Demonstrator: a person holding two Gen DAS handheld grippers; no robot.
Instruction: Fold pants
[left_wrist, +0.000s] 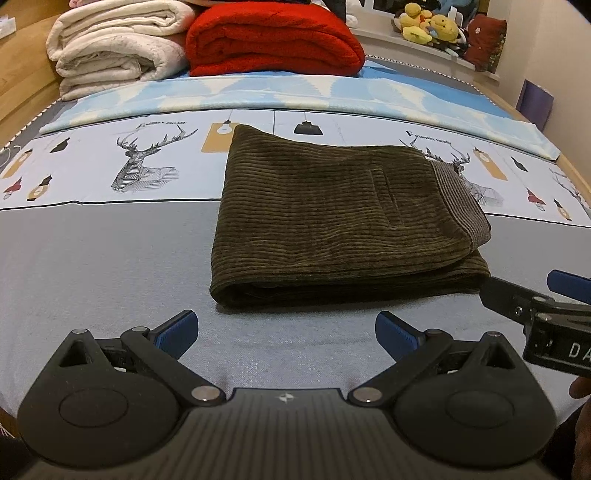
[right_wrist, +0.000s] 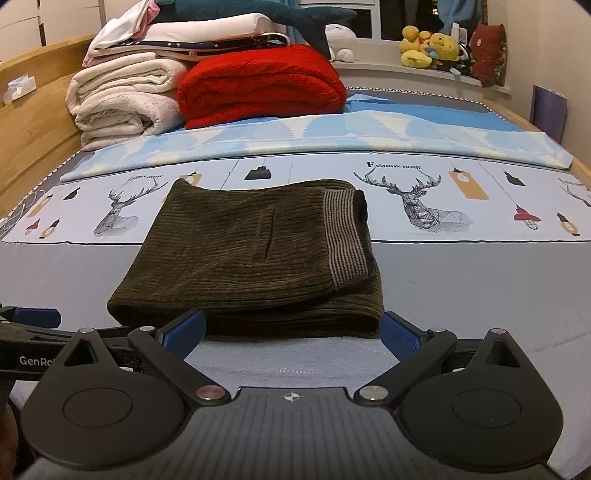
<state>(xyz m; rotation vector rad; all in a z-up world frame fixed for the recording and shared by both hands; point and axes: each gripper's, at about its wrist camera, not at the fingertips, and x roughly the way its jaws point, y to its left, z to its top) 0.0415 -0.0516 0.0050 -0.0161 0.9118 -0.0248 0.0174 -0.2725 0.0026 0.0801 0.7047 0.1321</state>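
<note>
Your left hand-held gripper (left_wrist: 286, 332) hangs low over the bed (left_wrist: 92, 258), fingers spread and holding nothing. Your right hand-held gripper (right_wrist: 291, 328) is spread too, also empty, its blue pads just short of the bundle's near edge. The pants (right_wrist: 240, 258) lie straight ahead of both, folded into a compact stack on the grey sheet, long axis running left to right across your view, striped cuff on the right. The right one looks nearer; the fold seems finished. Beyond sit the red blanket (right_wrist: 258, 85) and stacked bedding.

Two low wrist views, facing up the bed (left_wrist: 110, 258), sharing folded pants (right_wrist: 251, 254)
</note>
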